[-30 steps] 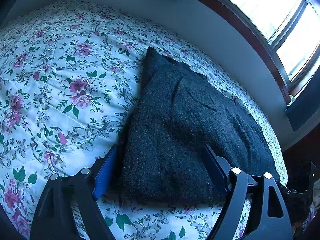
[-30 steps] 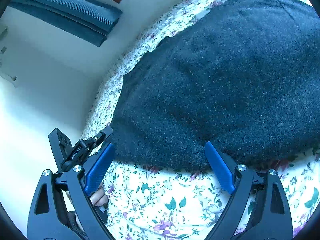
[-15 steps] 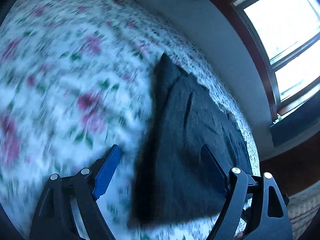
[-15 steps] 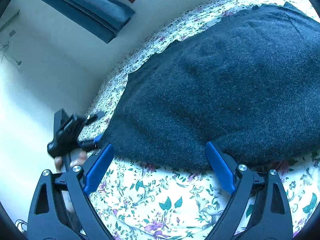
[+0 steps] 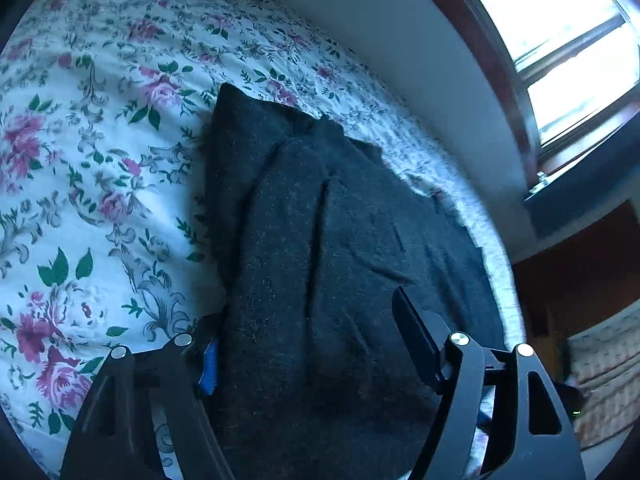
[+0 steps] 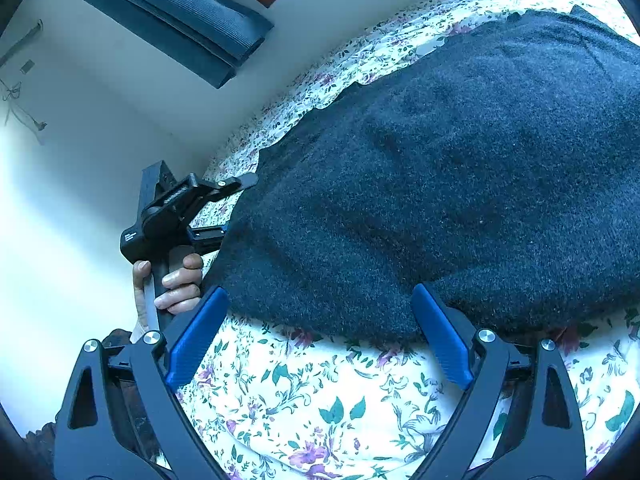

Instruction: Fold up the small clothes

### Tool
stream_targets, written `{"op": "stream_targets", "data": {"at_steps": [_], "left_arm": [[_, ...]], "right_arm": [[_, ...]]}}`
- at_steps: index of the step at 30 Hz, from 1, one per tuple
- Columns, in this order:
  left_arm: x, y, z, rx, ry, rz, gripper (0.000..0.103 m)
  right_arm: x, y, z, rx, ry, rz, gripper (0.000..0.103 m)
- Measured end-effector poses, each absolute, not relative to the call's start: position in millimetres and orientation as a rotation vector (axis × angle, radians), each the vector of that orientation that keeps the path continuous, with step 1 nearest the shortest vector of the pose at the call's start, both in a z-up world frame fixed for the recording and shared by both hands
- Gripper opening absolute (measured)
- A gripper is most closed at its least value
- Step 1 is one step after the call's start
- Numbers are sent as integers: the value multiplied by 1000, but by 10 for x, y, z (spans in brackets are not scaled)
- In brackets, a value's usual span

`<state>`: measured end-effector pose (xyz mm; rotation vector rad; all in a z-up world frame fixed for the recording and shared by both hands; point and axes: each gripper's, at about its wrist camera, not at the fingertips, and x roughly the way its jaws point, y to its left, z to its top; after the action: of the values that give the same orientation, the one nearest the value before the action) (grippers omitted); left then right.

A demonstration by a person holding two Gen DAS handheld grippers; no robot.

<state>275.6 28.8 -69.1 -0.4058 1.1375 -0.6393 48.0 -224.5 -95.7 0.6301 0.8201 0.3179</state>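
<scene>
The left claw point(image 5: 308, 344) is closing around the dark garment's point(image 5: 340, 240) edge on the bed point(image 5: 80, 160). The right claw point(image 6: 316, 336) hangs released just short of it. Only the right view shows the hand point(image 6: 172, 280).

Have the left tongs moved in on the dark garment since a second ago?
Yes. The left tongs now straddle the dark garment edge, closing; seen against the floral bedspread.

My right gripper point(image 6: 316, 332) has black triangular-cutout arms, silver screw heads and ribbed blue pads point(image 6: 438, 338). My left gripper point(image 5: 304, 344) is built alike; my hand point(image 6: 170, 284) wraps its black handle, which bears small white lettering.
</scene>
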Motion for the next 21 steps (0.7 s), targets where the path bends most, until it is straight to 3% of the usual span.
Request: {"op": "stream_targets", "data": {"at_steps": [2, 4, 5, 6, 13, 21], "left_arm": [[2697, 200, -648, -329, 1120, -620, 66], [2662, 148, -631, -287, 1123, -614, 46], [2660, 113, -647, -278, 1147, -607, 27], [2651, 130, -665, -275, 1161, -599, 19], [2570, -57, -413, -239, 1142, -519, 15], [2451, -888, 244, -130, 1081, -542, 15]], "right_arm": [[487, -2241, -956, 629, 820, 317, 94], [487, -2234, -950, 625, 818, 315, 94], [488, -2232, -950, 625, 819, 315, 94], [491, -2234, -950, 626, 819, 315, 94], [474, -2249, -940, 627, 816, 313, 94], [360, -2414, -854, 693, 843, 315, 94]]}}
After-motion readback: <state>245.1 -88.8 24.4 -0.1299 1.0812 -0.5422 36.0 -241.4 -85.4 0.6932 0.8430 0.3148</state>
